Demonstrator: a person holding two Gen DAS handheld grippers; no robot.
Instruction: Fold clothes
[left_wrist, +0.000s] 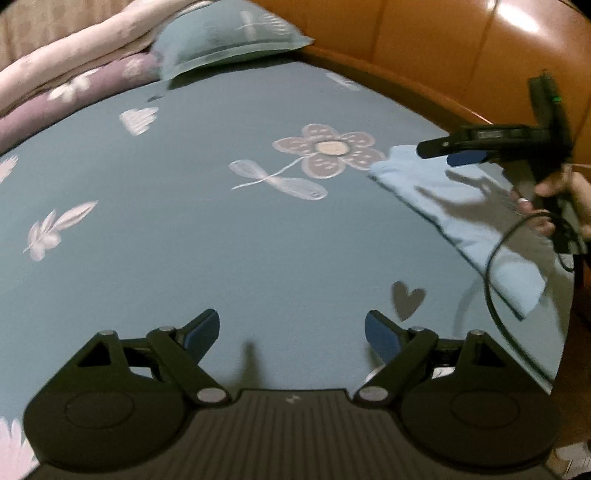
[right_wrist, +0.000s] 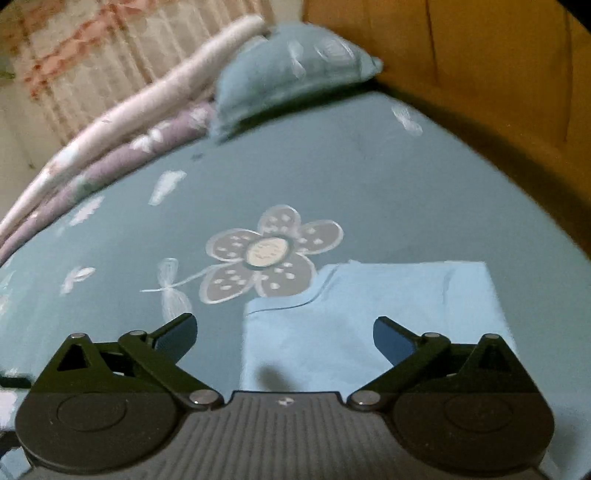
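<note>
The light blue garment (right_wrist: 369, 325) lies flat in a tidy rectangle on the bed (right_wrist: 332, 166), just beside the printed flower (right_wrist: 269, 258). Both the left tongs (left_wrist: 291, 332) and right tongs (right_wrist: 284, 332) are spread wide, grasping nothing. Folded already or awaiting another fold — either fits; any grasp should take an edge cleanly. Its near edge is hidden.

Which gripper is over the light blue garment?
The right gripper: jaws open above the folded light blue garment. The left gripper, also open, hangs over bare bedsheet, with the garment off to its right.
</note>
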